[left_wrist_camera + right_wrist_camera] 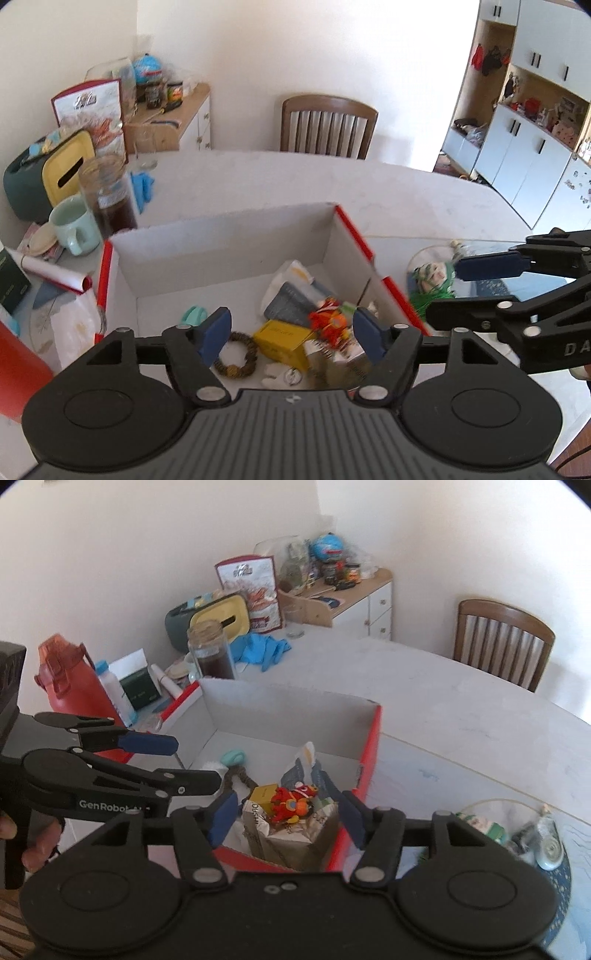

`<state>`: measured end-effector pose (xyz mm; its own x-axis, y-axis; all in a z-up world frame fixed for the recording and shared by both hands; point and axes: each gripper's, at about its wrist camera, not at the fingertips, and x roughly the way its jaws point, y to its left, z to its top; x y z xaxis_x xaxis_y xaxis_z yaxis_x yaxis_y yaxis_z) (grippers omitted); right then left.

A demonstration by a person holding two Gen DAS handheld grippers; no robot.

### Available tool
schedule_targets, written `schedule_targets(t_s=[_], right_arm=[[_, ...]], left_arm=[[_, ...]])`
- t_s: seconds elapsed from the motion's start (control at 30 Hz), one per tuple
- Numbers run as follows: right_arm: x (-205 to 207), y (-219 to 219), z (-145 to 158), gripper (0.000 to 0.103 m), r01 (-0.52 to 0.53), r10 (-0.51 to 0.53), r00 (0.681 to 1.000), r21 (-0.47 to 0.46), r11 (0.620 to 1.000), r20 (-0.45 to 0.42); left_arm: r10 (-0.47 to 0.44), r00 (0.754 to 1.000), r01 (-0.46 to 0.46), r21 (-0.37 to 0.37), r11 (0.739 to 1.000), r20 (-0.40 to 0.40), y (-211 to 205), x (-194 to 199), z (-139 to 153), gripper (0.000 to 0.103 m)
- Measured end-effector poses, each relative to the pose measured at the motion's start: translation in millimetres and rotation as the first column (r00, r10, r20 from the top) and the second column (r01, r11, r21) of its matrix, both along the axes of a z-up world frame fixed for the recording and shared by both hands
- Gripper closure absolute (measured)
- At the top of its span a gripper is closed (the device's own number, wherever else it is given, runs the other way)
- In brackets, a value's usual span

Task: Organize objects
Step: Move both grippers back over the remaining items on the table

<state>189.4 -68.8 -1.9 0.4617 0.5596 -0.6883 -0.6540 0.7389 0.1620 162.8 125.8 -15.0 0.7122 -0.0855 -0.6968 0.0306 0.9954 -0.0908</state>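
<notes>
A red cardboard box with a white inside (229, 236) (280, 709) stands on the table. In it lie a red-orange toy figure (328, 321) (291, 801), a yellow carton (284, 341), a brown braided ring (236, 356), a teal clip (194, 315) and a grey packet (291, 302). My left gripper (291, 338) is open and empty above the box's near side. My right gripper (286, 816) is open and empty above the box's near corner; it also shows in the left wrist view (472, 291). A green-clad doll (434, 280) lies right of the box.
A mint mug (74, 229), a jar of dark liquid (110, 199) (214, 653), a yellow-lidded tissue box (68, 166), blue gloves (262, 648) and a red water bottle (70, 679) crowd the table's left. A wooden chair (328, 125) stands behind the table. A glass plate (517, 830) with small items sits right.
</notes>
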Motion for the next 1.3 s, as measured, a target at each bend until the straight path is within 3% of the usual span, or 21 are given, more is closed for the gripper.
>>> schedule_targets(t_s=[0.47, 0.7, 0.77, 0.93, 1.3], right_arm=[[-1, -75, 24, 0.017, 0.095, -0.096, 0.994, 0.031, 0.995, 0.041], [9, -120, 27, 0.013, 0.087, -0.089, 0.995, 0.045, 0.995, 0.038], [11, -131, 26, 0.013, 0.085, -0.087, 0.995, 0.041, 0.996, 0.045], [19, -158, 22, 0.013, 0.086, -0.088, 0.995, 0.037, 0.996, 0.049], [37, -219, 2, 0.008, 0.141, -0.143, 0.987, 0.027, 0.99, 0.079]], left_arm=[[-0.028, 0.998, 0.029, -0.022, 0.999, 0.051, -65, 10, 20, 0.02], [-0.008, 0.999, 0.01, -0.034, 0.999, 0.053, -107, 20, 21, 0.016], [-0.005, 0.998, 0.006, -0.032, 0.999, 0.055, -120, 24, 19, 0.008], [-0.012, 0.998, 0.014, -0.034, 0.999, 0.057, -151, 32, 15, 0.001], [-0.013, 1.0, 0.013, -0.025, 1.0, 0.023, -209, 53, -14, 0.0]])
